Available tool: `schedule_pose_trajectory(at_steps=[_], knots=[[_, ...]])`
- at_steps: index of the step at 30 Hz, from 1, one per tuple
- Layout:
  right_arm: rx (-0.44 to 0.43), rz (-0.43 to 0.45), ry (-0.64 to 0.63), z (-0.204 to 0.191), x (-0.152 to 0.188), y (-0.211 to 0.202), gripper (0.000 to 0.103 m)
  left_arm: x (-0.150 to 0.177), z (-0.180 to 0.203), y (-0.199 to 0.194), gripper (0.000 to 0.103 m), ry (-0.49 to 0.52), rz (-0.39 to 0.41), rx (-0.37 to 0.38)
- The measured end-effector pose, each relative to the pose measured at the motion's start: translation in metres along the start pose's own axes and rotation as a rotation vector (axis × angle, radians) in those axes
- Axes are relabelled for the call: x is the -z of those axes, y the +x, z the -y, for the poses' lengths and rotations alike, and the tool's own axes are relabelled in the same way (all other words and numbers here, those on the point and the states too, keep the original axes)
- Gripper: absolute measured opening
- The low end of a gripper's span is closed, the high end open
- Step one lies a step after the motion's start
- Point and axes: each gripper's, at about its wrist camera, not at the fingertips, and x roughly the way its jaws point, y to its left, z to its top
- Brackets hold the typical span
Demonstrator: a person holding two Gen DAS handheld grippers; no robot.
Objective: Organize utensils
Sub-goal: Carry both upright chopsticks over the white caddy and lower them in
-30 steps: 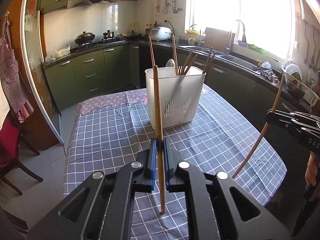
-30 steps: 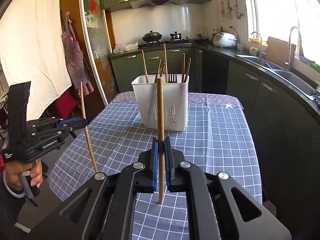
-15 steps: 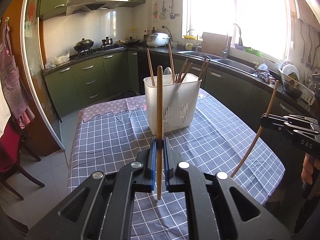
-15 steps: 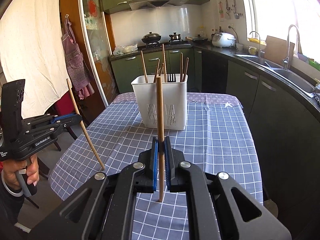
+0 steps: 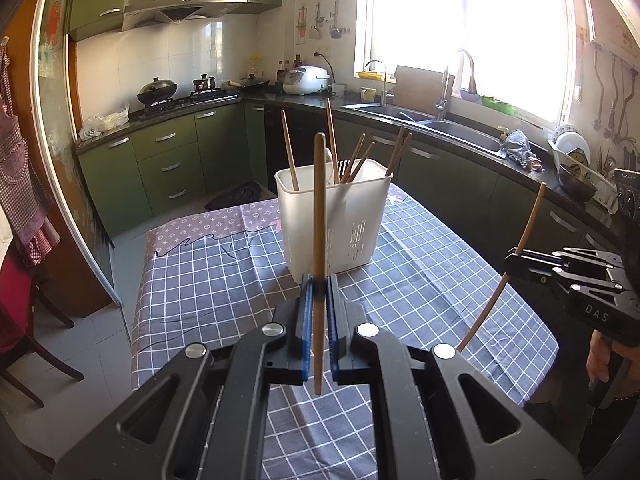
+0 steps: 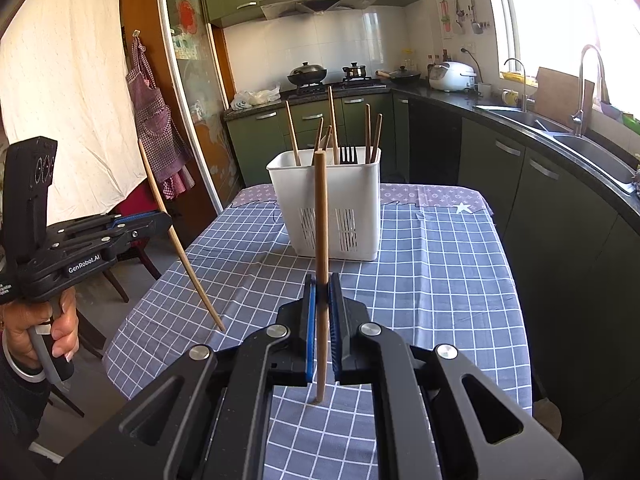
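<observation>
L gripper (image 5: pixel 318 292): jaws clamped on left chopstick (image 5: pixel 319 216), upright.
R gripper (image 6: pixel 322 292): jaws clamped on right chopstick (image 6: pixel 321 224), upright.
Utensil holder (image 5: pixel 340 220): far on table (image 5: pixel 200 280), w/ chopsticks, fork.

Green cabinets (image 5: pixel 168 160), white tiled wall (image 5: pixel 208 56), range hood (image 5: pixel 188 4), bright window (image 5: pixel 472 28), steel sink (image 5: pixel 452 128), grey floor tiles (image 5: pixel 108 344).

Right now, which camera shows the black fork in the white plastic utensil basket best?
The right wrist view: the black fork's tines stand clear above the white plastic utensil basket's rim. In the left wrist view, chopsticks crowd the basket and no fork can be made out.
</observation>
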Motion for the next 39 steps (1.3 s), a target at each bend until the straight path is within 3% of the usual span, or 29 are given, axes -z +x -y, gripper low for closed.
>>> schedule_pose_trajectory(at_steps=[8,14,22,25,31,39], knots=[[-0.015,0.046,-0.029,0.002,-0.038,-0.007,0.007,-0.047,-0.002,-0.006,0.007,-0.008,0.036,0.026],[-0.019,0.088,-0.064,-0.003,-0.065,-0.015,0.007,-0.105,-0.008,-0.013,0.007,-0.020,0.142,0.017],[-0.031,0.064,-0.041,0.005,-0.062,-0.006,0.007,-0.171,-0.007,0.010,0.007,-0.032,0.269,-0.026],[-0.030,0.053,-0.034,0.008,-0.060,-0.002,0.007,-0.176,-0.007,0.037,0.007,-0.044,0.256,-0.037],[-0.034,0.043,-0.030,0.014,-0.055,0.000,0.007,-0.154,-0.007,0.093,0.007,-0.066,0.145,-0.026],[-0.037,0.029,-0.027,0.015,-0.057,0.009,0.007,-0.127,-0.005,0.116,0.007,-0.051,0.098,-0.048]])
